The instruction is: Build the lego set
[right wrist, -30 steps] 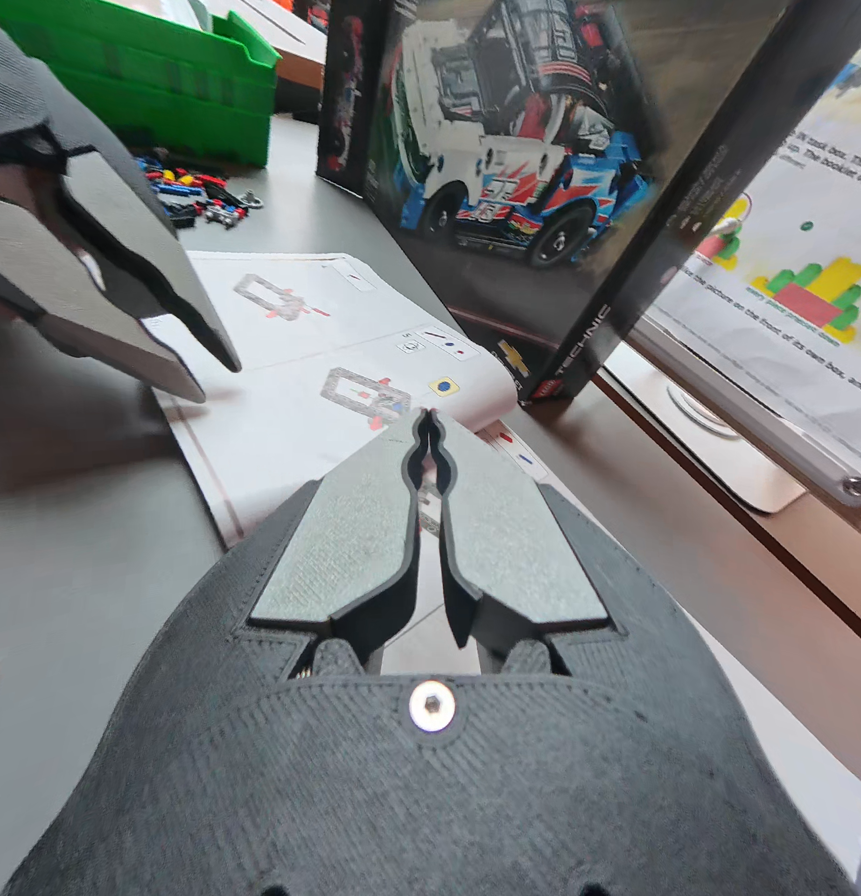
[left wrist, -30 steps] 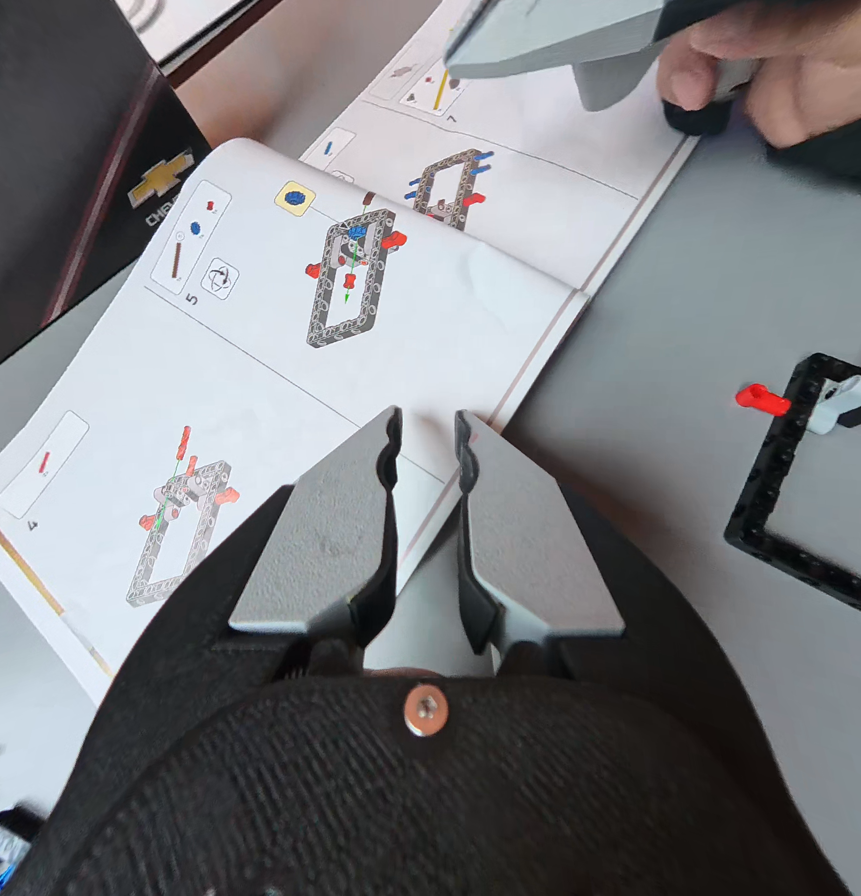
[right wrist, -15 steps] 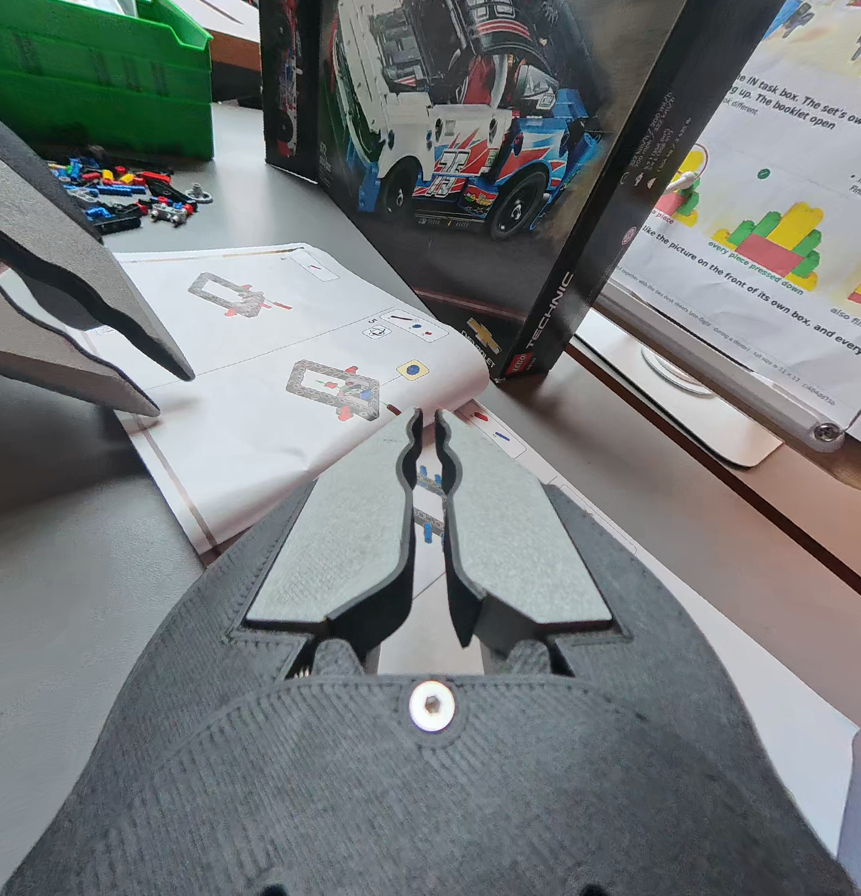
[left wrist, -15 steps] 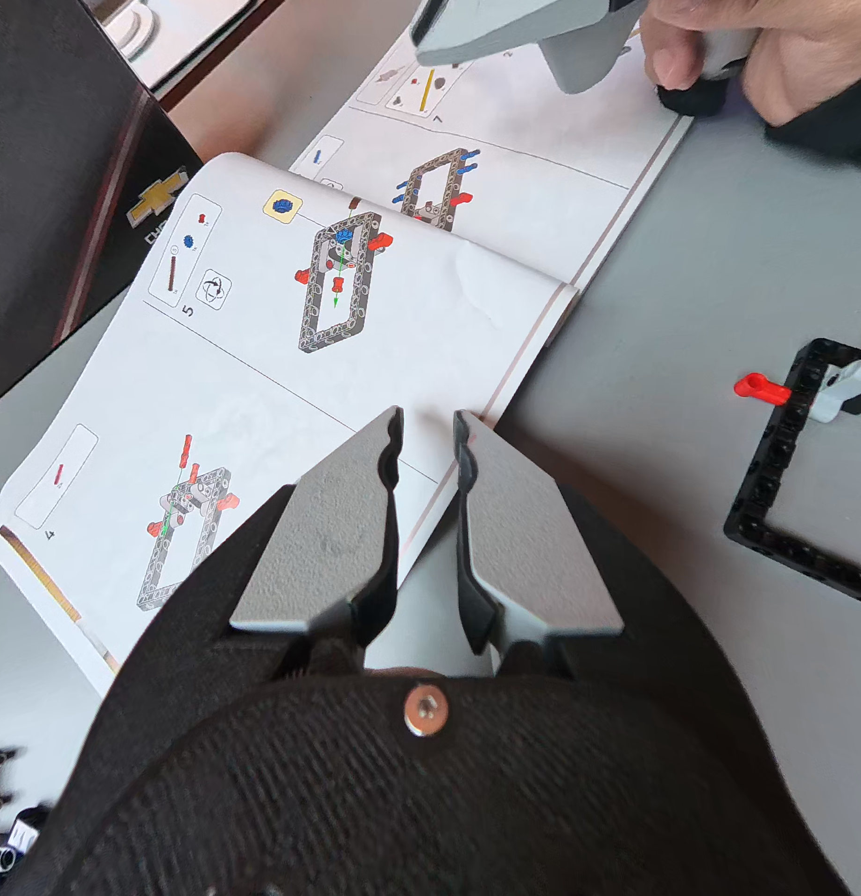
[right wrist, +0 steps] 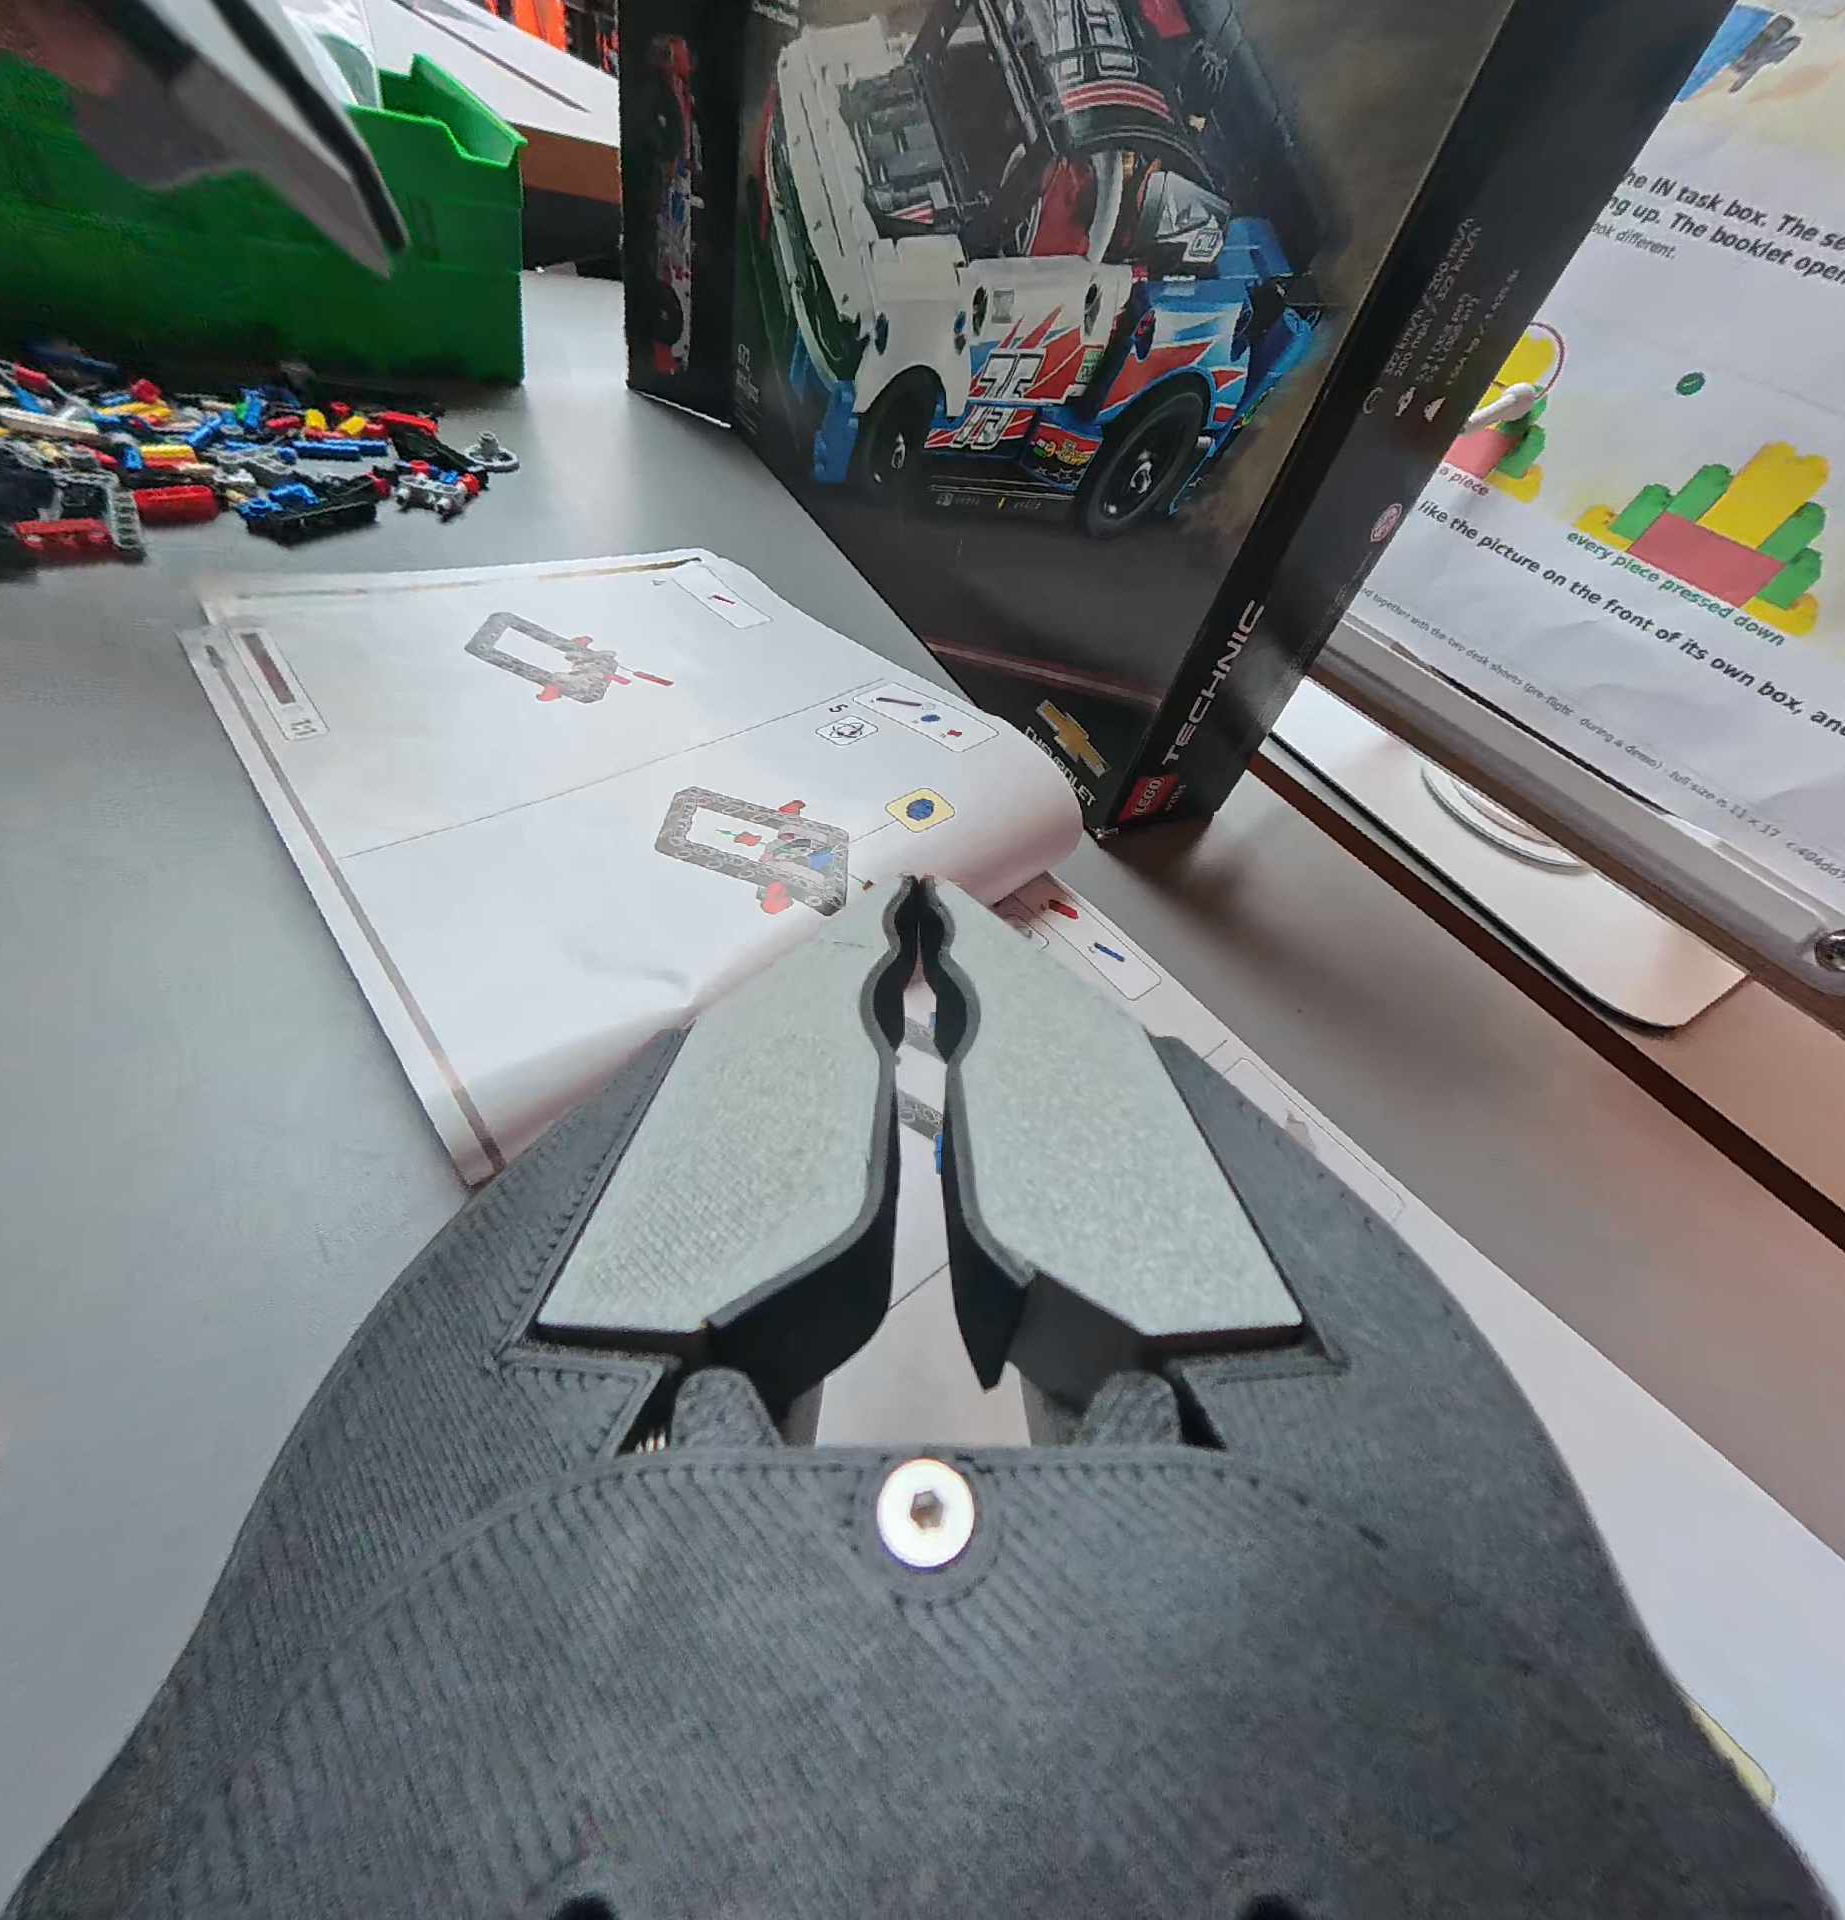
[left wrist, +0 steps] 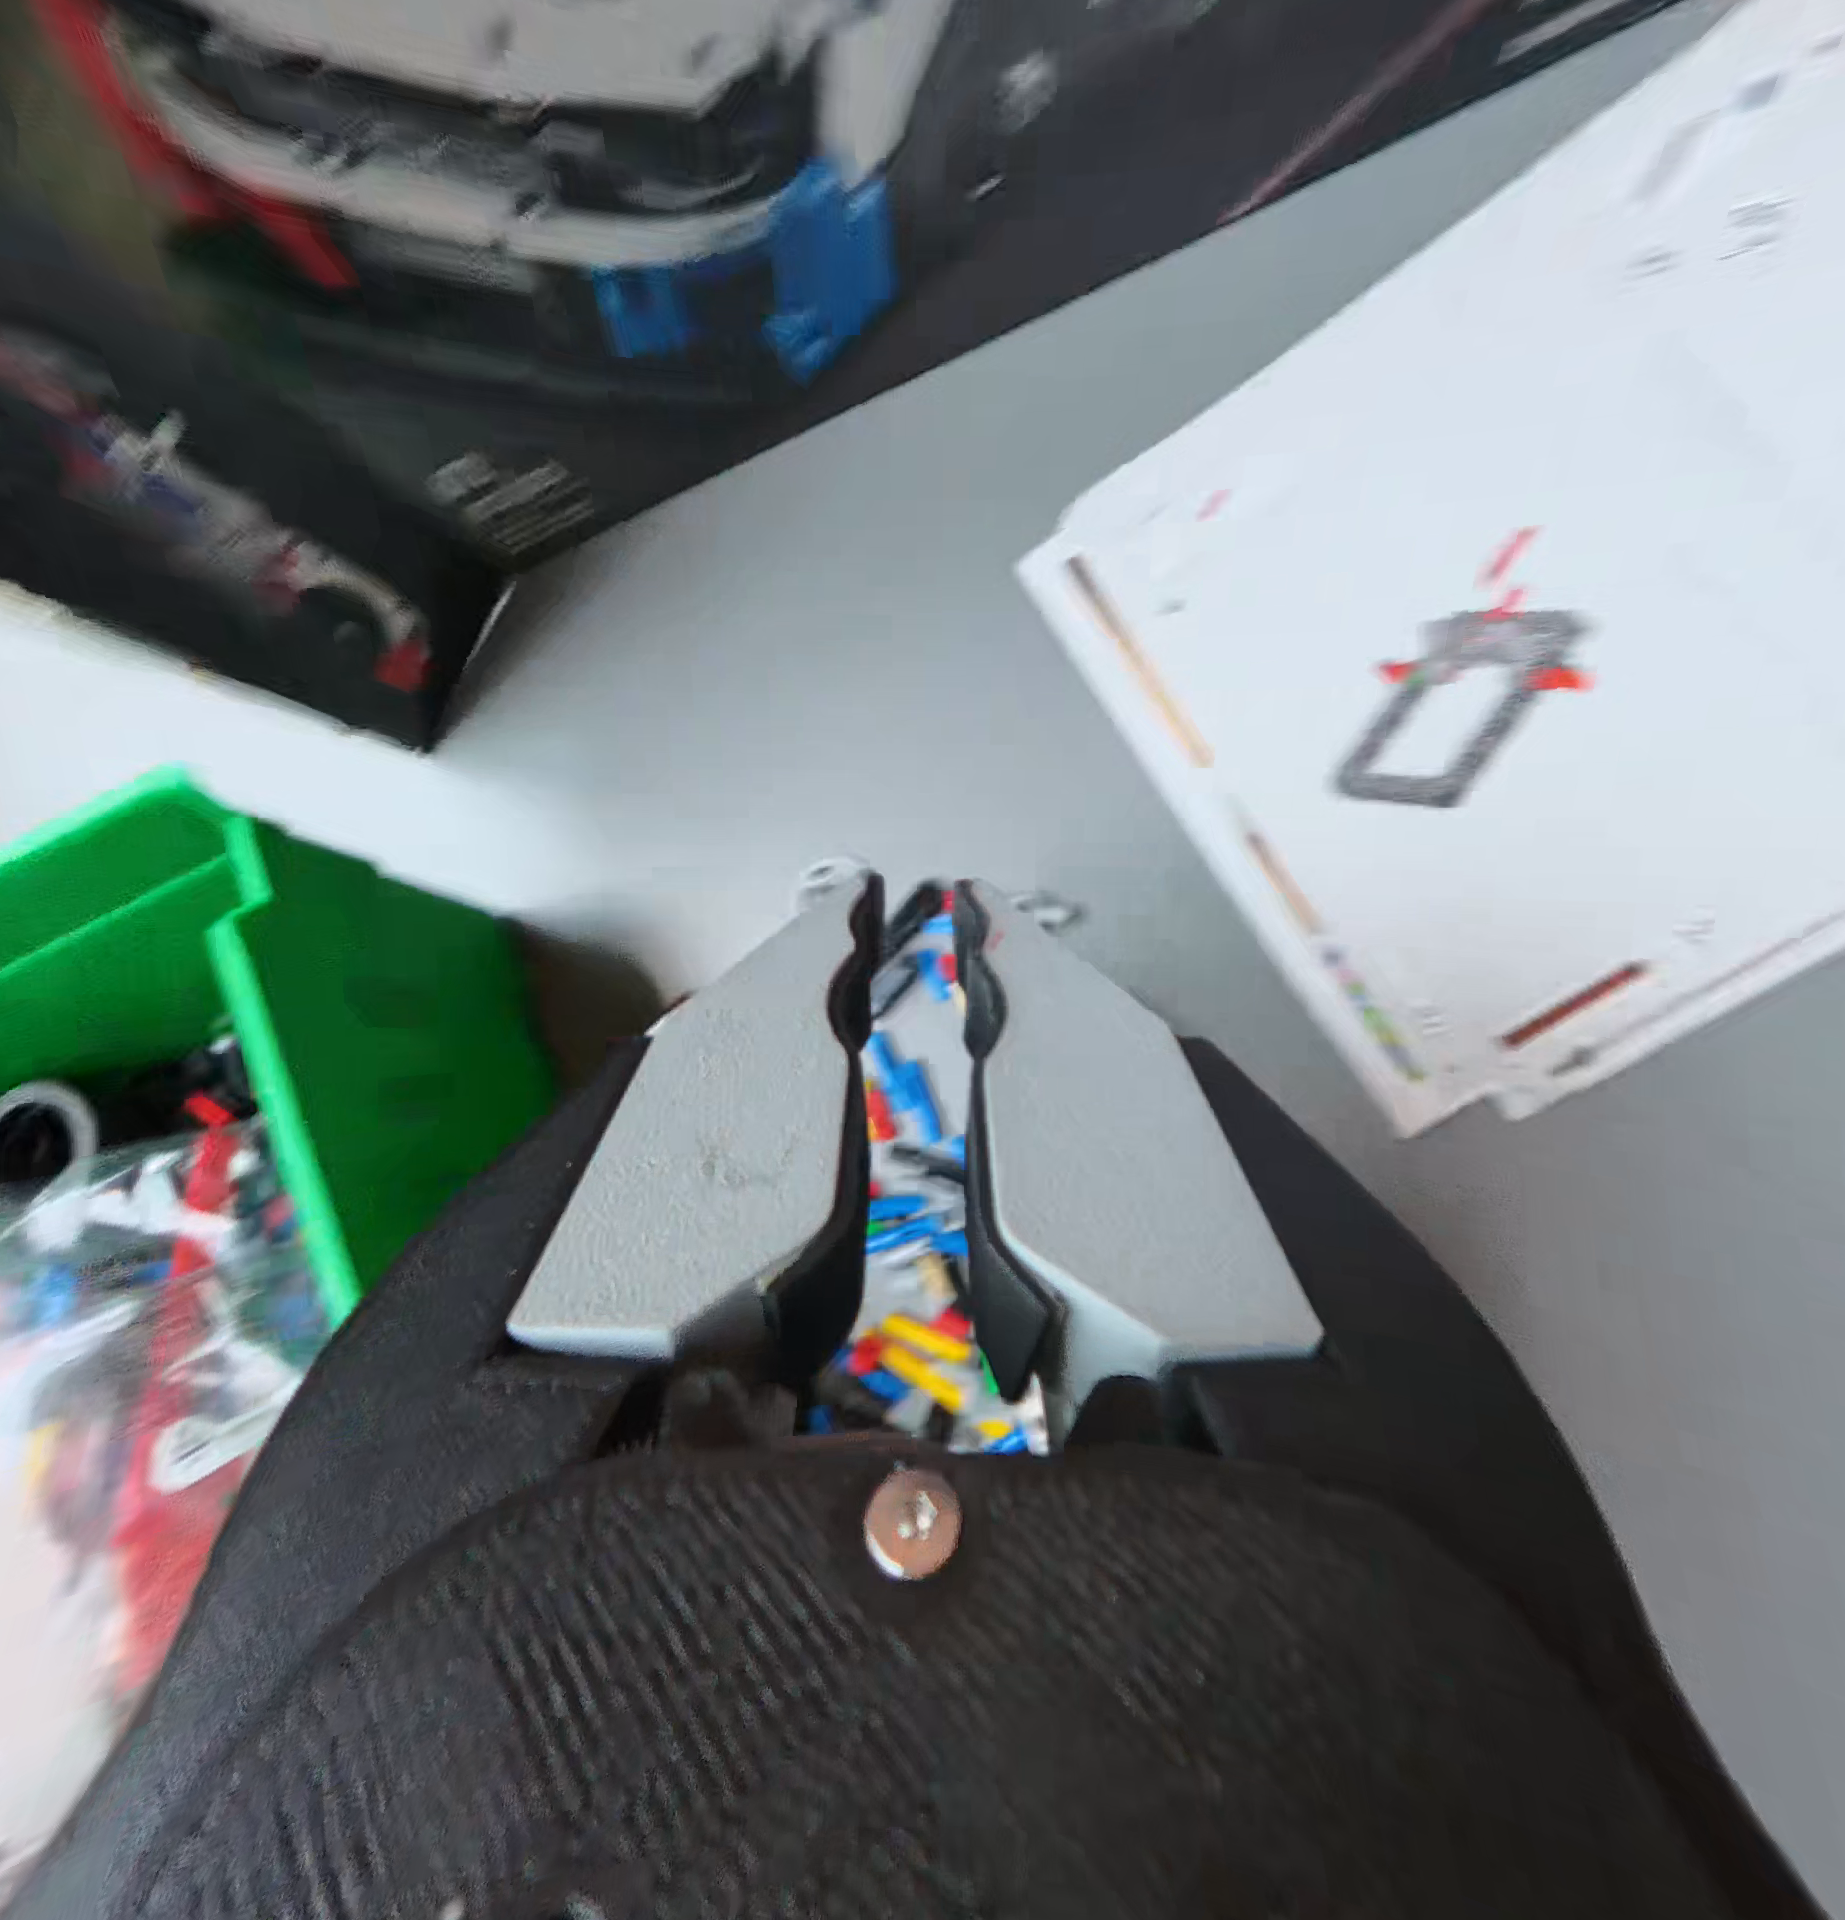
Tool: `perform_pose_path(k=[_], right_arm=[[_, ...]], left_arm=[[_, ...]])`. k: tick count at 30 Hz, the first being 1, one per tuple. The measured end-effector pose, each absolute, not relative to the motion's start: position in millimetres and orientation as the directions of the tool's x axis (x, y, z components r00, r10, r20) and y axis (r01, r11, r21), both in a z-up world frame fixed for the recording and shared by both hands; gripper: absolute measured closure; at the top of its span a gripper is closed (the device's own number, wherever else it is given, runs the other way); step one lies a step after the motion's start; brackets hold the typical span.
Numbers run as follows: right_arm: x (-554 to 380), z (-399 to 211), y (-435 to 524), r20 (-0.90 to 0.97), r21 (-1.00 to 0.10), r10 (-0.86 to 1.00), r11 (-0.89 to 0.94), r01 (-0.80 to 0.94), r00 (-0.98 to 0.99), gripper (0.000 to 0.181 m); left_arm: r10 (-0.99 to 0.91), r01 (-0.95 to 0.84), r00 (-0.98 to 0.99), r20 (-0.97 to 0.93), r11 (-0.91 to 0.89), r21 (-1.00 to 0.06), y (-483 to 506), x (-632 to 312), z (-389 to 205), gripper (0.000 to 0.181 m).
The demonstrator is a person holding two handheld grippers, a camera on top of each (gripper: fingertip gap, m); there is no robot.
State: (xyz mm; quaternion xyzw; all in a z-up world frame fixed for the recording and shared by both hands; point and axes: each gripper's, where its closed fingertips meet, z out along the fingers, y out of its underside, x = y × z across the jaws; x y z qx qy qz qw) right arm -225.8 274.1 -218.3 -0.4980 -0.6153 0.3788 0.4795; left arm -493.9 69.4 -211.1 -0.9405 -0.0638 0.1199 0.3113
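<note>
Ribbed black left tool (left wrist: 916, 896) hovers over jumbled plastic bricks (left wrist: 902, 1226).

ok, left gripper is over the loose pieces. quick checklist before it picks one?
1. Left gripper empty, gap between fingers: ok.
2. Over the loose pieces: ok.
3. Target piece singled out: cannot tell, the left wrist view is blurred.
4. Green bin apart from the left gripper: ok, close beside it.
5. Instruction booklet open on the table: ok.
6. Right gripper shut, empty, over the booklet: ok.
</note>
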Motion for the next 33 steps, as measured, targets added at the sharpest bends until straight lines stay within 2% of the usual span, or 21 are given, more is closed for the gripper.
perform_pose_path(k=[4,7,10,23,26,33], right_arm=[[-228.9,-218.8,263.1,0.178,-0.949,0.981,0.193,0.249,-0.083,0.181],[-228.7,-222.9,258.8,0.186,-0.941,0.979,0.202,0.271,-0.084,0.181],[-227.8,-223.9,250.7,0.181,-0.941,0.977,0.206,0.27,-0.114,0.181],[-227.4,-225.6,244.0,0.169,-0.941,0.975,0.203,0.27,-0.143,0.181],[-227.5,-226.0,243.8,0.168,-0.941,0.975,0.202,0.272,-0.145,0.181],[-227.6,-226.8,243.2,0.172,-0.939,0.974,0.207,0.275,-0.148,0.181]], left_arm=[[0.319,0.256,0.941,-0.116,-0.892,-0.373,41.7,-548.6,-245.1,0.173],[0.383,0.36,0.924,-0.021,-0.885,-0.294,40.9,-551.8,-266.2,0.178],[0.43,0.401,0.896,-0.109,-0.891,-0.214,26.7,-566.9,-279.8,0.179],[0.438,0.41,0.89,-0.126,-0.89,-0.199,28.5,-565.4,-285.0,0.18],[0.436,0.415,0.894,-0.098,-0.892,-0.179,27.6,-560.3,-292.0,0.176],[0.436,0.412,0.895,-0.09,-0.888,-0.204,31.3,-561.0,-291.7,0.178]])
